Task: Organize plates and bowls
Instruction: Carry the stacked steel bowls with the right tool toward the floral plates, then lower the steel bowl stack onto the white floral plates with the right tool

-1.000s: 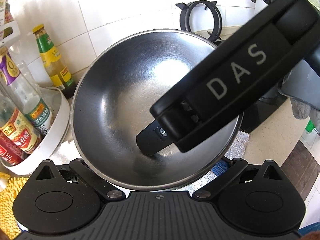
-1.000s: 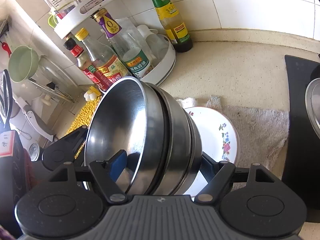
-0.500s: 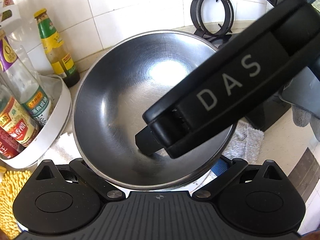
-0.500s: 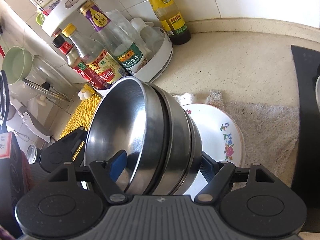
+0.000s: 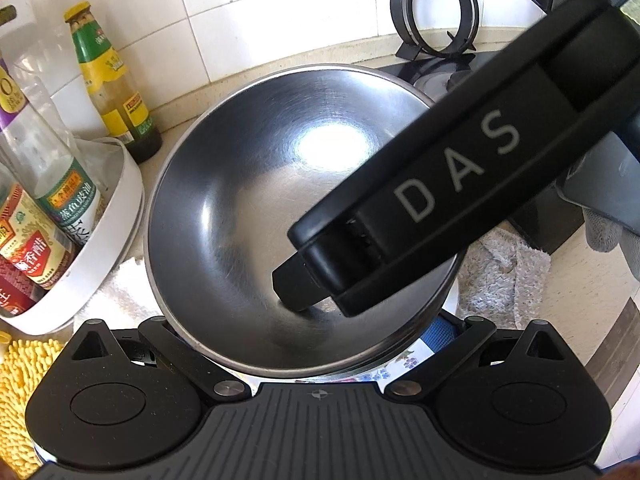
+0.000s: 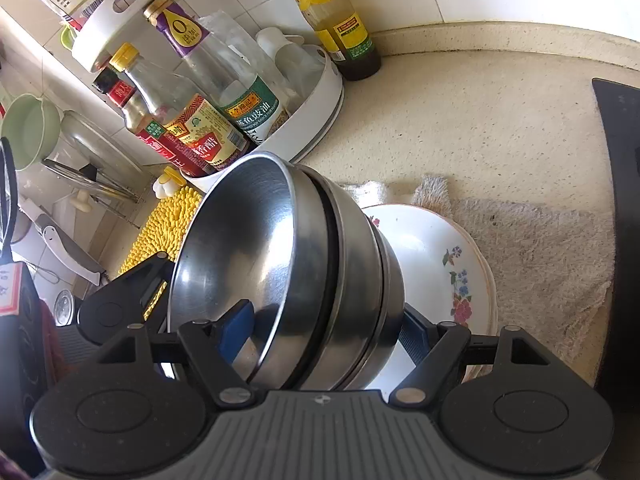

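A nested stack of steel bowls (image 6: 296, 280) is tilted on its side over floral plates (image 6: 436, 256) that lie on a grey towel. My right gripper (image 6: 324, 332) is shut on the stack's wall: one blue pad (image 6: 236, 328) is inside the top bowl, the other outside. In the left wrist view the top bowl (image 5: 248, 200) faces the camera and the right gripper's black body (image 5: 440, 200) reaches into it. My left gripper (image 5: 304, 344) spans the stack's lower rim with jaws wide, its blue pad (image 5: 440, 334) visible at the right; the bowl hides whether its fingers touch the stack.
A white rotating rack (image 6: 312, 120) of sauce bottles stands at the left, with a green-capped bottle (image 6: 336, 28) beside it. A yellow chenille mat (image 6: 160, 232) lies front left. The black stove (image 6: 620, 200) is at the right, with a pan support ring (image 5: 438, 16) against the tiled wall.
Both grippers and the bowl stack have moved together lower and closer to the floral plates; the scene behind has shifted. The grip on the stack is unchanged.
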A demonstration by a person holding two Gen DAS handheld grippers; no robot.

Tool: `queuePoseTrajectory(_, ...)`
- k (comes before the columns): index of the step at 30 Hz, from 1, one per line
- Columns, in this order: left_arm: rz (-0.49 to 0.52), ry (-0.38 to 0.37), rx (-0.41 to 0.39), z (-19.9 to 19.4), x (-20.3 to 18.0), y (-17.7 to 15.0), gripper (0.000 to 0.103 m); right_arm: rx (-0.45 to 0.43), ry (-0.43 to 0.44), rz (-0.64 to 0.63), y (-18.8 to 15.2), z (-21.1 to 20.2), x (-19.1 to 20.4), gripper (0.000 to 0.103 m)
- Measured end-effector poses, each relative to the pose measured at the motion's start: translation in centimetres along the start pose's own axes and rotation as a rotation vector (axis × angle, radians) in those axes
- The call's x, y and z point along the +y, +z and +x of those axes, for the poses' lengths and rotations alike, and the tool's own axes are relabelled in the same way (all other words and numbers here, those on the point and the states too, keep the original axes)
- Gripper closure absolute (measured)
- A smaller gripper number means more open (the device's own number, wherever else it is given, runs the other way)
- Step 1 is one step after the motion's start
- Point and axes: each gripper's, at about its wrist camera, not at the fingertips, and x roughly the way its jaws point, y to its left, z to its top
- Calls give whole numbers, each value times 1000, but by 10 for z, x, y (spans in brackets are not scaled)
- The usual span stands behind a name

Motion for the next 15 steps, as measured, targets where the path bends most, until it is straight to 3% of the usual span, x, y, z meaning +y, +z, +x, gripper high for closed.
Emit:
queuePoseTrajectory(5,-1,12,7,-11,-23,-17,2,5,4,3,0,5,-2,25)
queuePoseTrajectory(15,-5,11,22,-13,-27,-25,1,2,9,16,-3,8,-8,25)
